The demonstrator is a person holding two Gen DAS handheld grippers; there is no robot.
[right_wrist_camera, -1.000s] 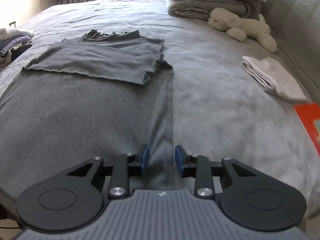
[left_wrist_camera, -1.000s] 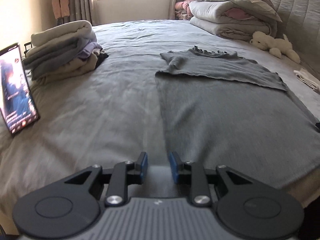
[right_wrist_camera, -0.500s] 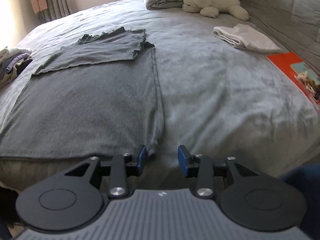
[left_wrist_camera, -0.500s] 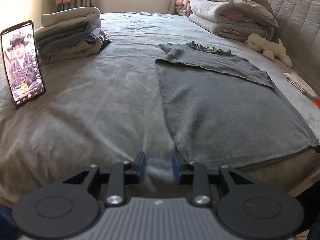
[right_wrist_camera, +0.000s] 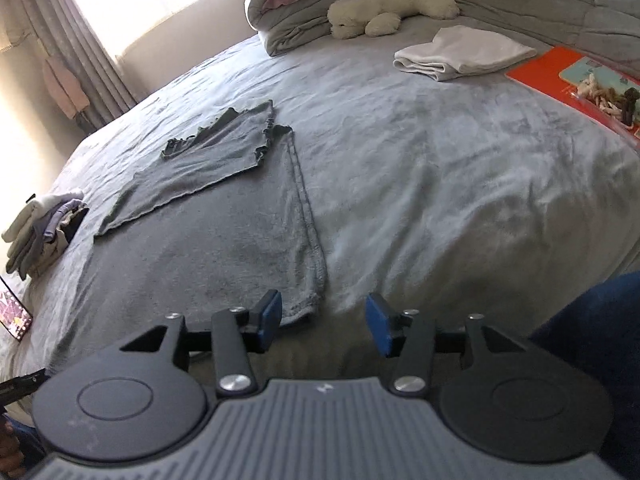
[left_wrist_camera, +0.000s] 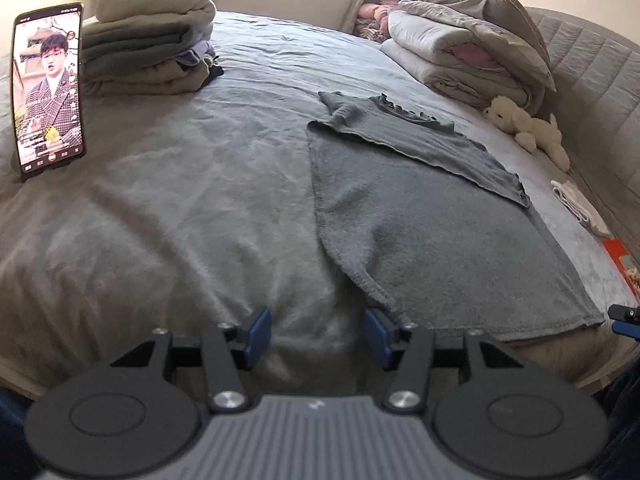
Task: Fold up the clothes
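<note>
A grey knit garment [left_wrist_camera: 432,232] lies flat on the bed with its sleeves folded across the top; in the right wrist view the garment [right_wrist_camera: 208,248] reaches the near edge. My left gripper [left_wrist_camera: 318,334] hovers at the hem's near left corner. Its jaws are opening, and only bedspread lies between them; the corner ends just ahead of the right finger [left_wrist_camera: 376,332]. My right gripper [right_wrist_camera: 324,324] is at the near right corner. Its jaws are opening too, and the corner lies just ahead of the left finger [right_wrist_camera: 270,320], not pinched.
A phone [left_wrist_camera: 48,80] stands propped at the left beside a stack of folded clothes [left_wrist_camera: 148,48]. Piled bedding [left_wrist_camera: 460,48], a white plush toy [left_wrist_camera: 528,128], a folded white cloth [right_wrist_camera: 460,54] and an orange book [right_wrist_camera: 580,84] lie toward the headboard. A person's blue-clad leg [right_wrist_camera: 600,320] is at the right.
Both grippers have drawn back toward the near edge of the bed, to the garment's hem corners. Both pairs of jaws stand wider apart than before, and both views have rolled.
</note>
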